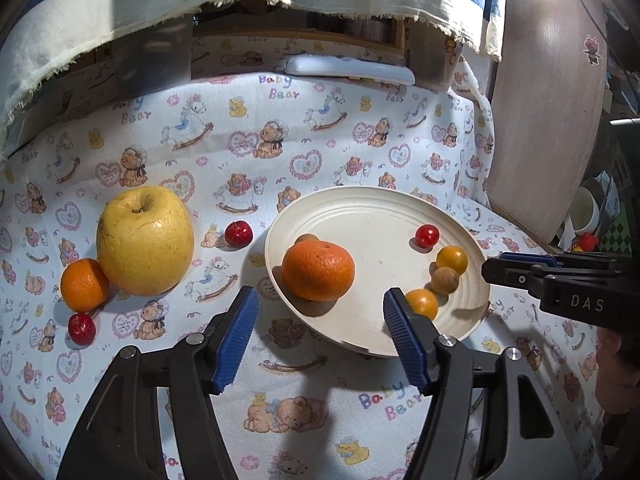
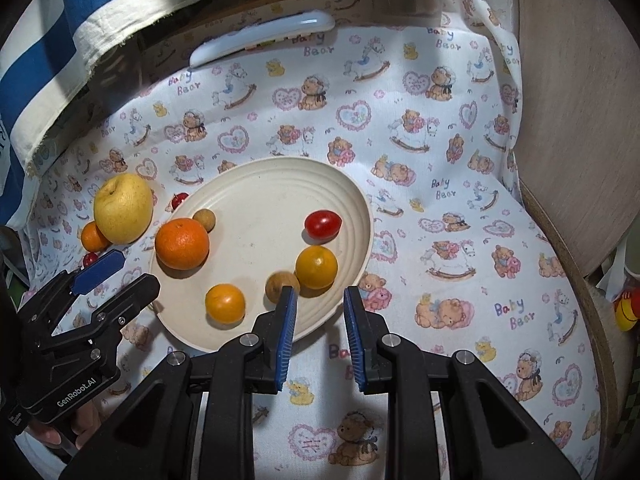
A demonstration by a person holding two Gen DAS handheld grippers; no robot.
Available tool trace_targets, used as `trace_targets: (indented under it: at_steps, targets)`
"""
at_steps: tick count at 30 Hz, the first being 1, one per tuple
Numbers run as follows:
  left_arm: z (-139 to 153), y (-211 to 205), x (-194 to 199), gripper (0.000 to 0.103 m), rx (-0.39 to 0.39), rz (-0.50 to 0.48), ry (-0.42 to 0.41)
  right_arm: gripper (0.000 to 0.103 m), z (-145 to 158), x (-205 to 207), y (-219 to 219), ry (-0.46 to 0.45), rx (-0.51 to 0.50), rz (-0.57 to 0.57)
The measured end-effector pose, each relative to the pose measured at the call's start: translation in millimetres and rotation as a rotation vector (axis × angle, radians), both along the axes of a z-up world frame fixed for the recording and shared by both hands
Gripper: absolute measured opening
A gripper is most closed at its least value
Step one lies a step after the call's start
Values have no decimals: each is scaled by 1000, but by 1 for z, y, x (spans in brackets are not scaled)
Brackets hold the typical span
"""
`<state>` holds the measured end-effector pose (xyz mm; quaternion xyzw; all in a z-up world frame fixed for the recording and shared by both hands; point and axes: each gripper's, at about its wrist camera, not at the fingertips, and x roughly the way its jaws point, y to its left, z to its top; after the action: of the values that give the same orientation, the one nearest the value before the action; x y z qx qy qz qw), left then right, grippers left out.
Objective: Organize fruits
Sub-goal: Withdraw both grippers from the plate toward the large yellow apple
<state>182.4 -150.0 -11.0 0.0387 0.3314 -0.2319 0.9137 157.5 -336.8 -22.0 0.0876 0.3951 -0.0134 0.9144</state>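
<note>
A cream plate holds a big orange, a red tomato, two yellow tomatoes and two small brown fruits. My left gripper stands open just short of the orange, and its pads do not touch it. On the cloth to the left lie a yellow apple, a small orange and two red cherries. My right gripper hovers over the plate's near rim, its jaws drawn close with nothing between them.
A bear-print cloth covers the table. A white remote lies at the back under a hanging blue and cream fabric. A round wooden board borders the right side. A hand holds the right gripper.
</note>
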Motion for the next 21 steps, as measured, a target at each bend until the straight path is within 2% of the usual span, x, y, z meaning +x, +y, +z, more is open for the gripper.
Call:
trace_targets:
  at_steps: [2,3,4,6,9,11,13,17,21]
  targets:
    - [3,0,-3,69,3,-1,-32,26,3,-2,-1,-20,-4,-2]
    - [5,0,-5,74,2,-2,-50,31,4,-2,-1,-30,-6,-4]
    - [6,1,-7,78,3,3,-68,47,4,-2,-1,-34,-9,-5]
    - [10,2,-12,90,4,17,-107,64,6,-4,0,-57,-28,-18]
    - [14,5,-18,100,-4,32,-159,65,11,-8,3,-101,-69,-27]
    - [16,7,-21,102,-15,40,-186,71,15,-10,3,-125,-74,-23]
    - [19,9,-24,102,-24,51,-210,83,18,-13,3,-158,-73,-31]
    - [23,12,-28,102,-40,65,-248,86,25,-20,2,-218,-66,-37]
    - [35,23,-35,102,-97,101,-303,89,29,-25,4,-266,-58,-30]
